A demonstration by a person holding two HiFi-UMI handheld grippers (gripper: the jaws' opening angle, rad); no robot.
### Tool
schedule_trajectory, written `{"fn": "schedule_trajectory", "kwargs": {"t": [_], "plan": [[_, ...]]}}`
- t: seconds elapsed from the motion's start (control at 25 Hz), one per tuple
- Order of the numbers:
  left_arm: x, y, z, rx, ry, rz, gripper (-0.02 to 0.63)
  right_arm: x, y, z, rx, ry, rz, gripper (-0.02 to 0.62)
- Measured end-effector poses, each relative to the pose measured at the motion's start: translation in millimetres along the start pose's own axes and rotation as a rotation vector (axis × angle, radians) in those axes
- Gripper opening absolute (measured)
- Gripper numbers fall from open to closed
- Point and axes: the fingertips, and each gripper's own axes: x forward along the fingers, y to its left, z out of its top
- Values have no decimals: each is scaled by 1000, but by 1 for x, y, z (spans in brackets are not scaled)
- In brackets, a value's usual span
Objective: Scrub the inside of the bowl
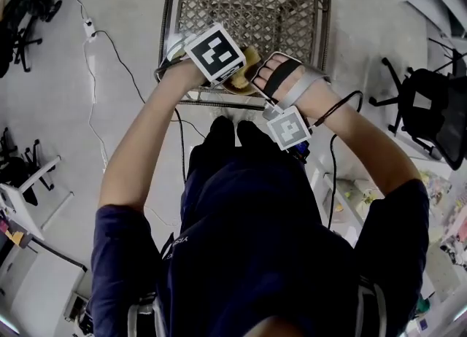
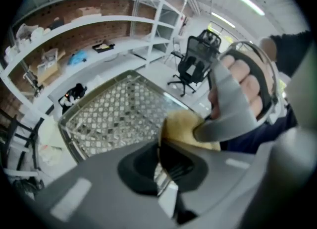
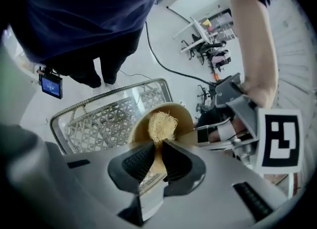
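Note:
A tan bowl (image 1: pixel 249 63) is held on edge above a wire-mesh table (image 1: pixel 248 0). My left gripper (image 2: pixel 159 148) is shut on the bowl's rim (image 2: pixel 184 126); in the head view its marker cube (image 1: pixel 214 52) covers the jaws. My right gripper (image 3: pixel 158 144) is shut on a straw-coloured scrubber (image 3: pixel 161 125), which presses against the inside of the bowl (image 3: pixel 182 119). In the head view the right hand (image 1: pixel 281 76) sits just right of the bowl, with the right gripper's marker cube (image 1: pixel 288 128) below it.
The mesh table (image 2: pixel 114 114) lies directly under both grippers. Black office chairs stand off to the right (image 1: pixel 430 109) and farther off (image 2: pixel 195 59). Cables (image 1: pixel 109 51) trail over the floor. White shelves (image 2: pixel 74 25) line a brick wall. The person's dark shoes (image 1: pixel 233 135) are close to the table.

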Motion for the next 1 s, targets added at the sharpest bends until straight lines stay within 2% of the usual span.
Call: {"fn": "schedule_trajectory", "kwargs": {"t": [0.08, 0.16, 0.24, 0.36, 0.44, 0.56, 0.72, 0.8, 0.88, 1.0], "plan": [[0, 2, -5, -12, 13, 34, 5, 6, 6, -1, 70, 33, 55, 50], [1, 6, -5, -18, -13, 70, 5, 13, 7, 3, 174, 46, 69, 49], [2, 8, -2, -28, -61, 106, 5, 20, 4, 7, 308, 54, 60, 48], [-2, 11, 10, -38, -175, 160, 6, 31, 12, 6, 489, 94, 126, 46], [-5, 15, 12, -67, -222, 192, 6, 37, 13, 2, 652, 101, 163, 46], [-11, 21, 16, -143, -294, 213, 8, 40, 4, -7, 921, 88, 169, 46], [-21, 26, 29, -233, -393, 218, 9, 31, -14, -20, 1379, -27, 190, 46], [-27, 27, 36, -270, -444, 215, 14, 24, -22, -26, 1524, -76, 194, 46], [-29, 26, 41, -268, -455, 211, 15, 20, -24, -27, 1525, -79, 190, 46], [-24, 23, 43, -215, -408, 188, 12, 18, -17, -23, 1349, -48, 200, 46]]}}
